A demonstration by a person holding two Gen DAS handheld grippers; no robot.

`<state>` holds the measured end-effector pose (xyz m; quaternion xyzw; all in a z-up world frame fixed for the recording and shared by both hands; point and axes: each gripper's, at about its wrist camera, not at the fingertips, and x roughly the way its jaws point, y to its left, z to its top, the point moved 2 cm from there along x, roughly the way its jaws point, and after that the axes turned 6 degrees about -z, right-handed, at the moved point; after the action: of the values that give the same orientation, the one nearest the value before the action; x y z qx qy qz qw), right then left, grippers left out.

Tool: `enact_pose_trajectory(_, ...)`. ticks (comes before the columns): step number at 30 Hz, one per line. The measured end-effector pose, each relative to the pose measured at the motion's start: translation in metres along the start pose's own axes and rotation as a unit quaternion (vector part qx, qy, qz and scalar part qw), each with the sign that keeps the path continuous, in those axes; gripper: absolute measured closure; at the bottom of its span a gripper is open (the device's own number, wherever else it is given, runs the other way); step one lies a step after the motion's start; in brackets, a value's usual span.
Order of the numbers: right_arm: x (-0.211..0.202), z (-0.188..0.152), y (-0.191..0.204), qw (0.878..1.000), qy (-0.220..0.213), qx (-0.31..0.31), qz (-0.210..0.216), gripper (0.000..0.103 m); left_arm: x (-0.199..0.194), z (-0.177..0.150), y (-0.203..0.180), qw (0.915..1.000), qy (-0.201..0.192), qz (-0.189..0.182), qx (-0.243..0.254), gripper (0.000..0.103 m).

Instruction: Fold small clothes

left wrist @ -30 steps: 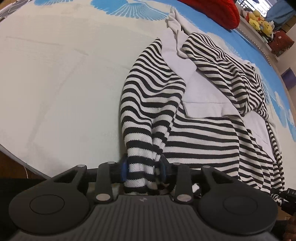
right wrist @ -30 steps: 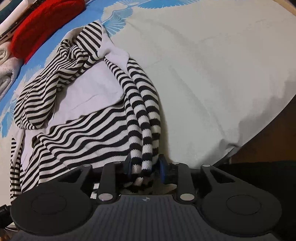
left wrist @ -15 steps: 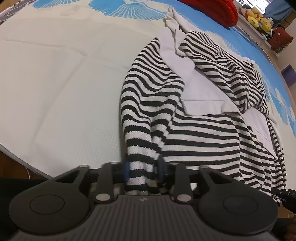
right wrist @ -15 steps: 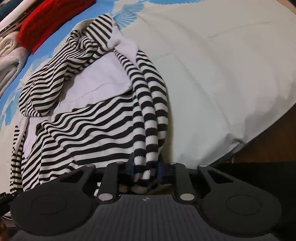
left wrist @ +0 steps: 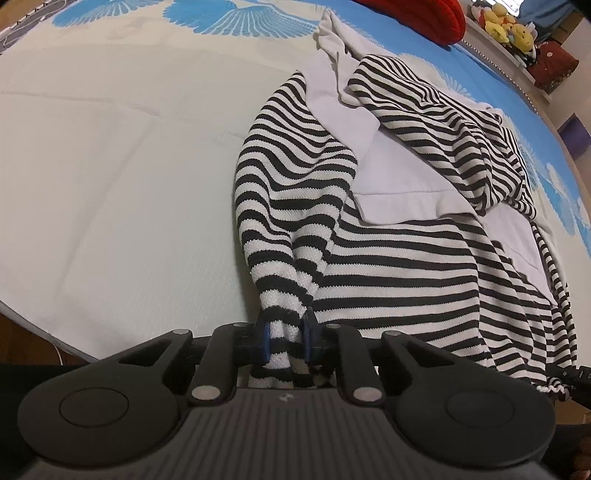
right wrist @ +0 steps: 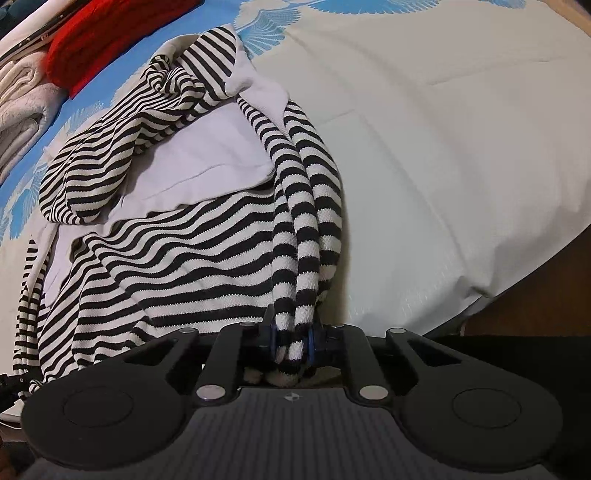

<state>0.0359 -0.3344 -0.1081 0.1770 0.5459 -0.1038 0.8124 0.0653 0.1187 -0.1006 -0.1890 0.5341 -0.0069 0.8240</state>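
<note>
A black-and-white striped garment (left wrist: 399,273) with pale white panels lies crumpled on the bed. In the left wrist view my left gripper (left wrist: 285,339) is shut on a bunched striped corner at the garment's near left edge. The same garment (right wrist: 177,251) shows in the right wrist view. There a rope-like bunch of striped fabric runs down into my right gripper (right wrist: 292,343). Its jaws are closing, and the blue pads press on the bunch at the near right edge. The fabric stretches from both grips up across the bed.
The bed sheet (left wrist: 110,184) is pale with blue shell prints at the far side. A red knitted item (right wrist: 110,44) and folded white towels (right wrist: 18,110) lie beyond the garment. Yellow plush toys (left wrist: 506,26) sit on a shelf. The mattress edge (right wrist: 498,288) drops off at the near right.
Both pairs of jaws have closed in on the striped fabric and now pinch it into tighter bunches. Neither hand has shifted place.
</note>
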Motion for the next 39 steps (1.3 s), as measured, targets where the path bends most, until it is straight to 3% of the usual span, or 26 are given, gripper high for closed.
enact_pose_trajectory(9, 0.001, 0.000, 0.000, 1.000, -0.001, -0.005, -0.003, 0.088, 0.001, 0.000, 0.000, 1.0000, -0.001, 0.000, -0.001, 0.086)
enact_pose_trajectory(12, 0.000, 0.001, 0.001, 1.000, -0.005, -0.008, -0.004, 0.090, 0.000, 0.000, 0.001, 1.0000, -0.005, -0.002, -0.001, 0.092)
enact_pose_trajectory(17, -0.016, 0.005, 0.012, 0.998, -0.048, -0.033, -0.006, 0.096, -0.014, 0.004, -0.006, 0.9992, -0.035, -0.001, 0.020, 0.095)
enact_pose_trajectory(20, -0.036, 0.012, 0.020, 0.996, -0.078, -0.041, 0.013, 0.097, -0.034, 0.010, -0.010, 0.9975, -0.064, -0.011, 0.028, 0.095)
enact_pose_trajectory(24, -0.076, 0.021, 0.024, 0.991, -0.123, -0.046, 0.040, 0.097, -0.076, 0.019, -0.008, 0.9938, -0.091, -0.063, -0.010, 0.095)
enact_pose_trajectory(31, -0.182, 0.017, 0.010, 0.974, -0.190, -0.044, 0.115, 0.098, -0.181, 0.016, -0.021, 0.9766, -0.184, -0.112, 0.002, 0.095)
enact_pose_trajectory(35, -0.215, 0.021, 0.005, 0.966, -0.217, -0.042, 0.134, 0.098, -0.176, 0.034, -0.019, 0.9755, -0.177, -0.130, -0.015, 0.095)
enact_pose_trajectory(39, -0.188, 0.054, 0.014, 0.969, -0.206, -0.036, 0.128, 0.098, -0.146, 0.074, -0.020, 0.9807, -0.146, -0.129, -0.013, 0.095)
